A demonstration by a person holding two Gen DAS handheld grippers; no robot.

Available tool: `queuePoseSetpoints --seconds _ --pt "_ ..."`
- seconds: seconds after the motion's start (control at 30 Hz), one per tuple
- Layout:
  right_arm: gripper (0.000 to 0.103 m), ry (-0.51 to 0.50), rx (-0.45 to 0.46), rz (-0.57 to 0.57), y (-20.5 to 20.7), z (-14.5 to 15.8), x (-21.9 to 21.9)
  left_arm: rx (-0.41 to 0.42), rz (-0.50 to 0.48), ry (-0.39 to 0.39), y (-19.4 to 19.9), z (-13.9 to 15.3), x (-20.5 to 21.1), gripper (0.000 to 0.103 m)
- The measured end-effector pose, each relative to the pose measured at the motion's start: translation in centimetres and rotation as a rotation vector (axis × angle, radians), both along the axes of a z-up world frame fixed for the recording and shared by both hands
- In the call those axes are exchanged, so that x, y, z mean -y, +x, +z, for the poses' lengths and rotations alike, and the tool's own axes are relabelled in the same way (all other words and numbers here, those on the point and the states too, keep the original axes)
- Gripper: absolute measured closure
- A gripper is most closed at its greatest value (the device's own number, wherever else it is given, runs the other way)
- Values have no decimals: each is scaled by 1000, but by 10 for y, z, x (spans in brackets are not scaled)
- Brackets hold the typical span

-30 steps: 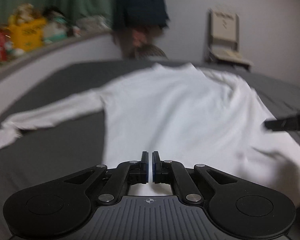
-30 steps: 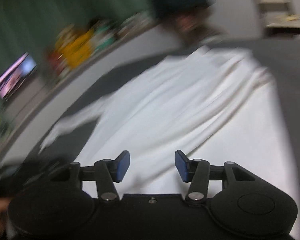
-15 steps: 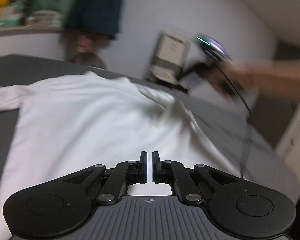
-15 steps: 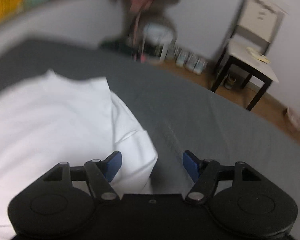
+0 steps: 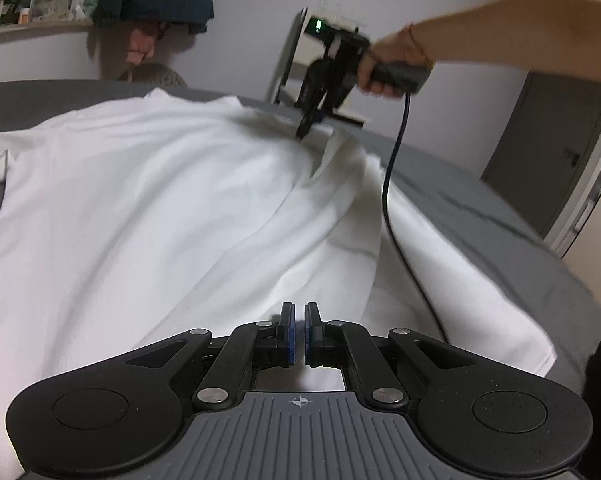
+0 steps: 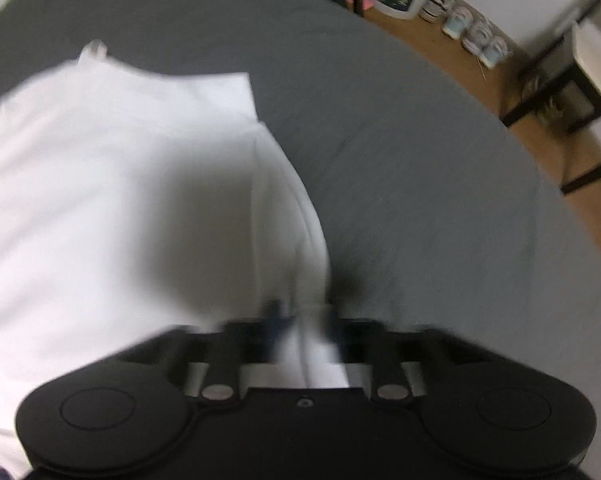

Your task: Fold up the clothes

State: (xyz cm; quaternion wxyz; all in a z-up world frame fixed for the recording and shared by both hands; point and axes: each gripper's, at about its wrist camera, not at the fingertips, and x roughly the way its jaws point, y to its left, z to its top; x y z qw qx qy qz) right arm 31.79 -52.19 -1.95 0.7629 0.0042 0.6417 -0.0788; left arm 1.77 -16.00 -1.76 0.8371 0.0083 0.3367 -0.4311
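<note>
A white long-sleeved shirt (image 5: 140,200) lies spread on a grey bed (image 5: 480,208). My left gripper (image 5: 299,336) is shut at the shirt's near hem, and creases run from its tips up the cloth. In the left wrist view my right gripper (image 5: 303,130) points down onto the far right shoulder area, held by a person's hand (image 5: 384,68). The right wrist view is blurred: my right gripper (image 6: 303,320) is closing its jaws with the shirt's (image 6: 100,160) folded right edge between them.
A black cable (image 5: 388,200) hangs from the right gripper across the shirt. Bare grey bed (image 6: 420,160) lies right of the shirt. Past the bed's far edge are a black-legged chair (image 6: 572,92), shoes (image 6: 472,32) and a cluttered ledge (image 5: 32,4). A dark door (image 5: 548,152) stands at the right.
My right gripper swept across to the shirt's far right edge, tipped downward and closed there. My left gripper sank and turned right along the hem, staying shut.
</note>
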Motion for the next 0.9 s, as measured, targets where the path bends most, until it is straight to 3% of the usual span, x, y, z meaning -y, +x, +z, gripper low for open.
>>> queuePoseSetpoints --seconds 0.07,0.13,0.27,0.33,0.4,0.43,0.47,0.53,0.67,0.77,0.9 --pt "94 -120 -2 0 6 8 0 -1 10 27 -6 0 2 100" --pt "94 -306 21 1 13 18 -3 -5 24 30 -10 0 3 100" --pt "92 -460 81 -46 26 7 -18 -49 52 12 -5 -2 -2 100" --pt "79 -544 52 -60 34 -15 -29 -74 55 -7 -3 -3 -6 100" --pt "39 -615 55 -44 37 -30 -40 -83 48 -15 -2 -4 -8 100" --pt "30 -630 81 -44 38 -32 -46 -83 44 -16 -2 -5 -8 100" --pt "24 -620 126 -64 37 -27 -45 -78 39 -12 0 -5 -6 100" --pt "24 -521 241 -135 30 -4 -35 -68 29 -4 3 -5 -2 100" --pt "16 -266 383 -240 -4 54 -1 -41 17 17 3 -3 -1 100" --pt "10 -178 367 -233 -50 68 8 -23 37 28 5 1 -2 100" --pt "10 -197 375 -145 -142 64 -5 -58 98 14 9 0 -9 100"
